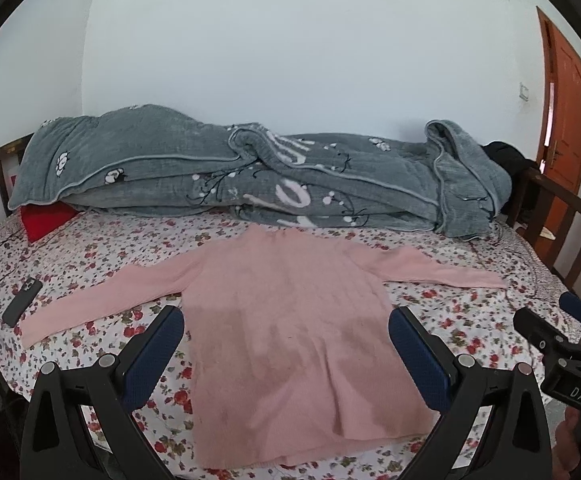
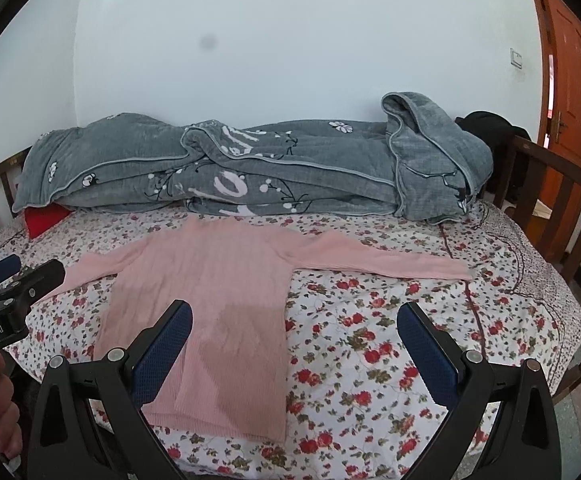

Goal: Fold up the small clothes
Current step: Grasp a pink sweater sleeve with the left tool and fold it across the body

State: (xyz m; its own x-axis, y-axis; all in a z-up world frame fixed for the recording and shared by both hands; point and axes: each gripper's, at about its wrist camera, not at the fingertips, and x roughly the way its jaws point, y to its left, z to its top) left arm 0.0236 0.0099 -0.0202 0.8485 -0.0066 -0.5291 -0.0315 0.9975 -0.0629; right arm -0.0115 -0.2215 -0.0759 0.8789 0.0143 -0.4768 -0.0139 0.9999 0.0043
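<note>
Pink ribbed knit, the sweater (image 1: 290, 320) lies flat on the floral bed sheet (image 2: 390, 340), sleeves spread toward 9 and 3 o'clock. My left gripper (image 1: 286, 328) hovers over its body, jaws apart; my right gripper (image 2: 294, 332) (also wide apart) straddles its 3 o'clock edge.

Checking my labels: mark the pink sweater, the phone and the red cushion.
pink sweater (image 1: 290, 320): left wrist view, middle of its body.
phone (image 1: 22, 302): left wrist view, its back.
red cushion (image 2: 44, 218): right wrist view, exposed corner.
</note>
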